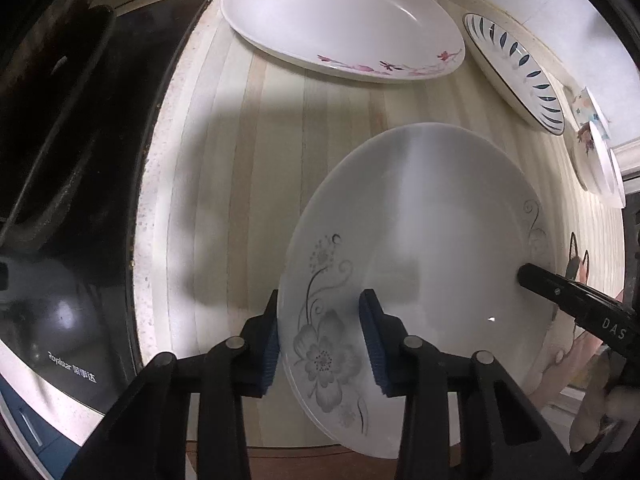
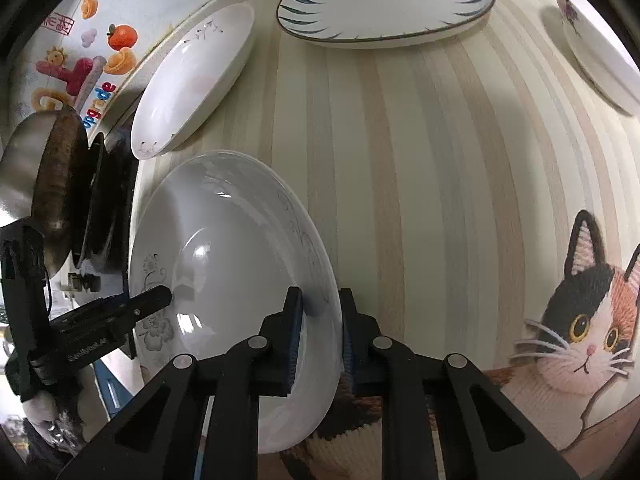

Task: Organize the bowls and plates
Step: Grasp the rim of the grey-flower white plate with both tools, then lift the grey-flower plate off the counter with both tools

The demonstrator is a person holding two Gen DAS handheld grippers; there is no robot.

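Observation:
A white plate with grey flowers (image 1: 420,248) is held tilted above the striped counter by both grippers. My left gripper (image 1: 320,336) straddles its near rim, pads on both faces. My right gripper (image 2: 320,332) grips the opposite rim of the same plate (image 2: 224,248); its finger also shows in the left wrist view (image 1: 560,292). A large white oval plate with pink flowers (image 1: 332,20) lies at the back, also in the right wrist view (image 2: 192,80). A blue-leaf patterned plate (image 2: 384,4) lies beside it (image 1: 516,72). Small bowls (image 1: 596,152) sit far right.
A black stove top (image 1: 100,140) with a dark pan (image 1: 44,112) borders the counter on the left, a kettle (image 1: 48,320) below it. A cat-pattern mat (image 2: 576,332) covers the counter's right front. The striped counter (image 2: 420,160) lies between plates. A tiled wall with stickers (image 2: 80,60) stands behind.

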